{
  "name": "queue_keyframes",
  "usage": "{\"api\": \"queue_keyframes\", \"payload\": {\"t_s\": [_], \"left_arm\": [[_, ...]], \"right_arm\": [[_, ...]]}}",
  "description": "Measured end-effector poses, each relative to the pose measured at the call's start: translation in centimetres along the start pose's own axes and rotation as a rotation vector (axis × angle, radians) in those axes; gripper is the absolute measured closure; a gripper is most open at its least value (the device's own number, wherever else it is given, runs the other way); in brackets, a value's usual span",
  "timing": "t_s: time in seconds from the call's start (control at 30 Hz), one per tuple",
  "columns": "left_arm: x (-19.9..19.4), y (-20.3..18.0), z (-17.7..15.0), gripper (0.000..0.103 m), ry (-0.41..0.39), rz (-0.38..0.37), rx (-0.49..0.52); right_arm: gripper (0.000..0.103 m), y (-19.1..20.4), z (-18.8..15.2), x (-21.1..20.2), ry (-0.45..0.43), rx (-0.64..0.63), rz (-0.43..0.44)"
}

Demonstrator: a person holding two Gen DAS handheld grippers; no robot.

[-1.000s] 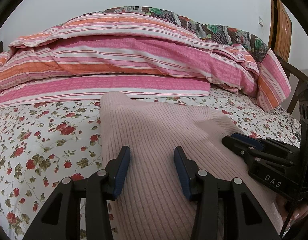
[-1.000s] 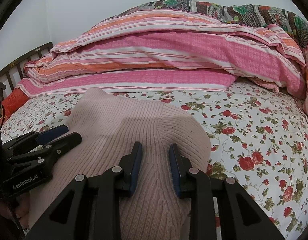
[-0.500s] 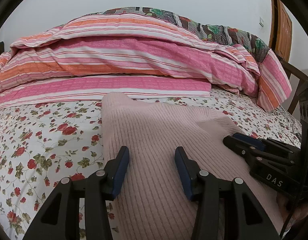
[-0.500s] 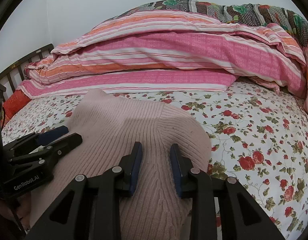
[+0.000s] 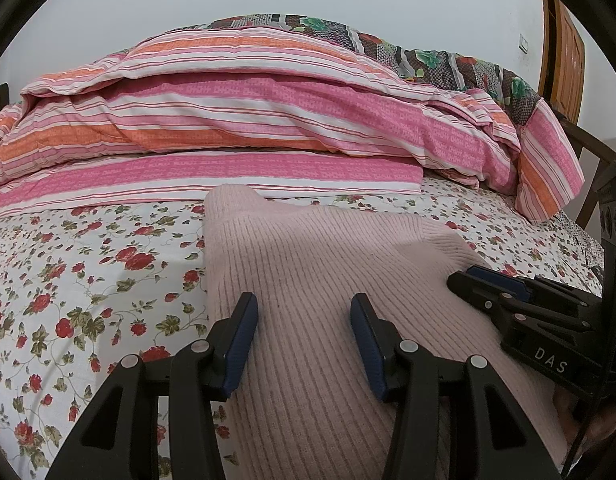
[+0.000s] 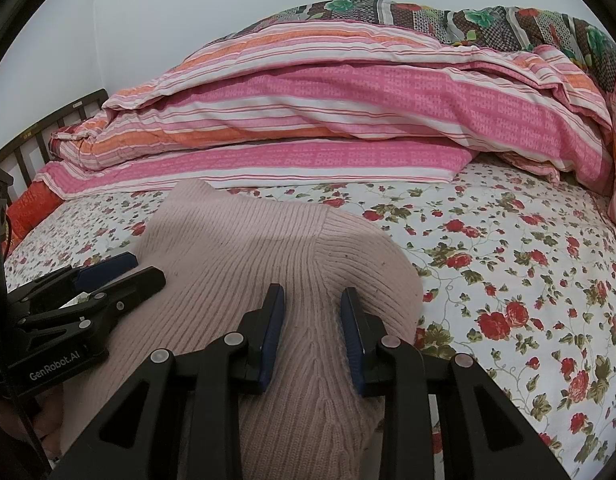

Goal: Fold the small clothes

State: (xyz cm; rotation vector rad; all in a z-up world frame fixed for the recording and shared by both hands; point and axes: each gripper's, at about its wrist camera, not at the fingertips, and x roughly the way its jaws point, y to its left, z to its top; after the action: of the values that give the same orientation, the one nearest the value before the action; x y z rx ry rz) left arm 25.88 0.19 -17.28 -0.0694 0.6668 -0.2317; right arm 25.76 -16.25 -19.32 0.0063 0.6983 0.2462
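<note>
A pale pink ribbed knit sweater (image 5: 315,264) lies folded on the floral bedsheet (image 5: 88,280); it also shows in the right wrist view (image 6: 236,248). My left gripper (image 5: 304,308) is open, its jaws wide apart just over the sweater's near left part. My right gripper (image 6: 312,300) is open over the sweater's near right part, by a sleeve seam. Each gripper shows in the other's view: the right one (image 5: 479,276) at the sweater's right edge, the left one (image 6: 136,266) at its left edge.
A folded pink, orange and white striped duvet (image 5: 248,120) is piled across the back of the bed, with a dark patterned quilt (image 5: 407,48) behind it. A dark bed rail (image 6: 48,128) is at the left, a wooden door (image 5: 559,52) at the right.
Both grippers have opened slightly wider over the sweater. The sweater has not moved.
</note>
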Motion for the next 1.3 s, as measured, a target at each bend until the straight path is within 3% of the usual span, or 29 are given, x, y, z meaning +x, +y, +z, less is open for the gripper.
{"api": "queue_keyframes", "payload": {"t_s": [0.47, 0.7, 0.87, 0.97, 1.03, 1.1, 1.17, 1.23, 1.3], "left_arm": [[0.0, 0.1, 0.1, 0.056, 0.0, -0.006, -0.005], [-0.1, 0.2, 0.0, 0.054, -0.002, -0.003, -0.019], [-0.3, 0.4, 0.0, 0.053, -0.006, -0.007, -0.035], [-0.3, 0.4, 0.0, 0.052, -0.009, -0.006, -0.037], [-0.3, 0.4, -0.1, 0.051, -0.011, -0.006, -0.041], [-0.3, 0.4, -0.1, 0.051, -0.01, -0.005, -0.045], [-0.7, 0.5, -0.1, 0.049, -0.014, 0.005, -0.054], [-2.1, 0.6, -0.3, 0.047, -0.05, -0.009, -0.063], [-3.6, 1.1, -0.5, 0.044, -0.065, -0.03, -0.081]], "right_arm": [[0.074, 0.2, 0.1, -0.2, -0.002, -0.008, -0.008], [0.068, 0.7, 0.6, -2.2, -0.007, -0.061, -0.022], [0.043, -1.3, -0.5, -6.6, -0.071, -0.092, -0.09], [0.039, -4.9, -2.4, -8.4, -0.053, -0.029, -0.167], [0.036, -7.3, -3.6, -8.3, -0.024, 0.03, -0.223], [0.023, -8.7, -4.1, -7.2, 0.019, 0.073, -0.236], [0.021, -9.0, -4.3, -5.4, 0.098, 0.065, -0.252], [0.018, -8.4, -4.5, -5.1, 0.078, 0.026, -0.292], [0.007, -7.3, -4.8, -5.0, 0.058, -0.033, -0.4]]}}
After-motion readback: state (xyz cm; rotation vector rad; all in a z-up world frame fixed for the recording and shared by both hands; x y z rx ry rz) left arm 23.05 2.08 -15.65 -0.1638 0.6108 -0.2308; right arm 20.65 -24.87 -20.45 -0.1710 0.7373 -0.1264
